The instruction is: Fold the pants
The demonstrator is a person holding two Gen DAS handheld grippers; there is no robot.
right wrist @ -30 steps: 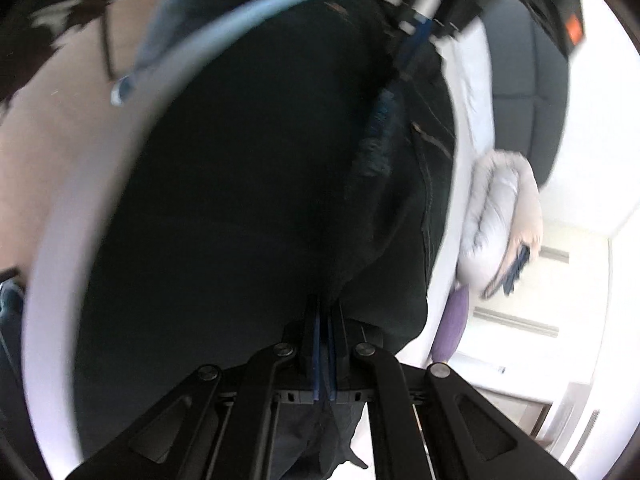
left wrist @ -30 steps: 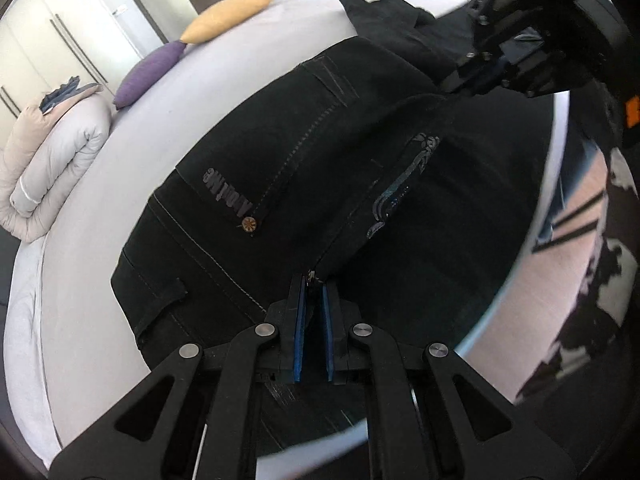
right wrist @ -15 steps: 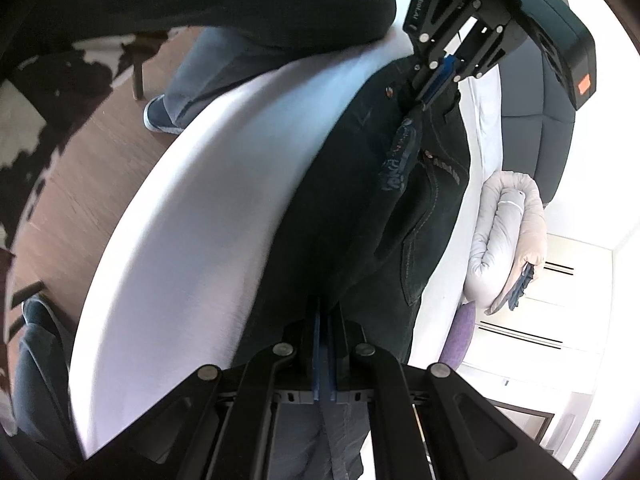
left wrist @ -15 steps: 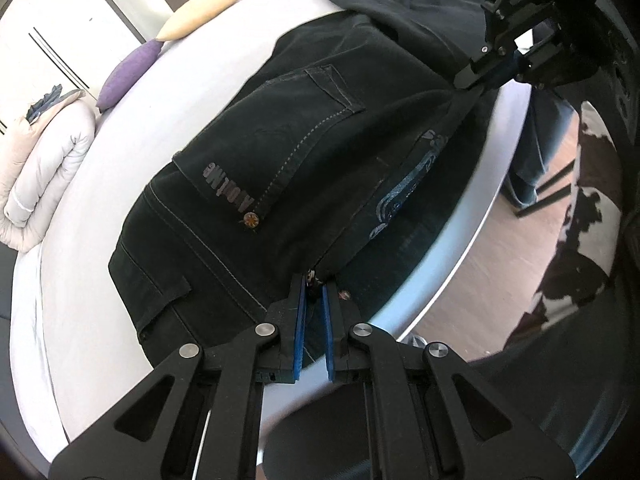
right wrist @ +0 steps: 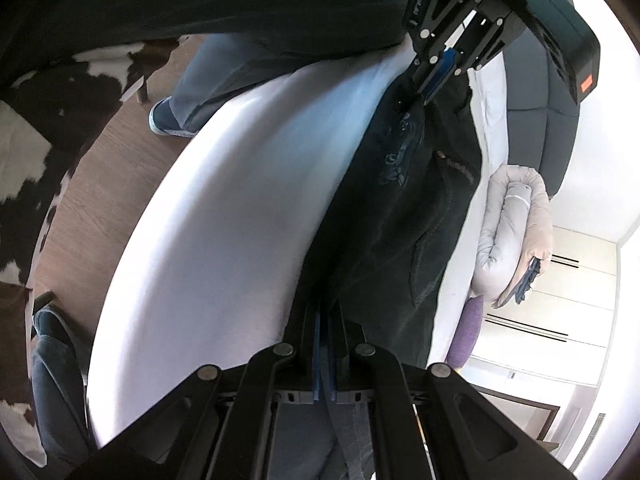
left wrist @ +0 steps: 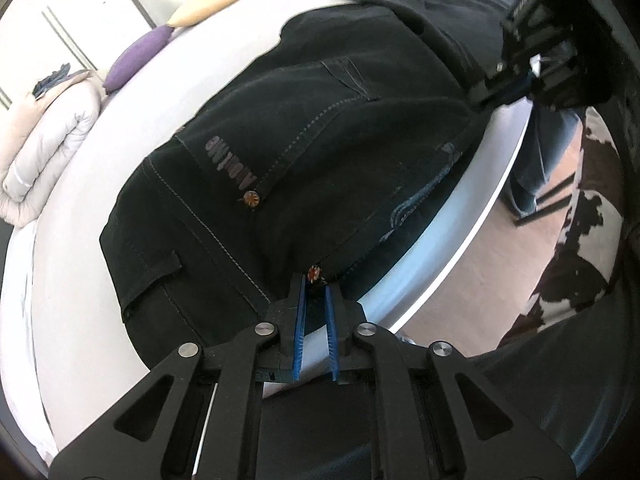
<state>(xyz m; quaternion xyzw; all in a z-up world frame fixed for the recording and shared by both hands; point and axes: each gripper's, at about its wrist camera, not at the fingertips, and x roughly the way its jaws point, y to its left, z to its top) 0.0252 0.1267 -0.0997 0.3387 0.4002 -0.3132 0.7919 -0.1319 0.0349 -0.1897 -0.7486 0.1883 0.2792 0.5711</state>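
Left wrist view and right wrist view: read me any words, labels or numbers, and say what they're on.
"AOLING", upside down, last letter unsure: printed on the pants beside the back pocket.
White lettering on the left gripper, jaws opening with pants cloth between them: too small to read.

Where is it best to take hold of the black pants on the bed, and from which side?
Probably the waistband corner by the copper button, coming from the open edge of the bed. The pants lie flat and seem doubled lengthwise. This thick corner reaches almost to that edge, so both layers can be pinched together there.
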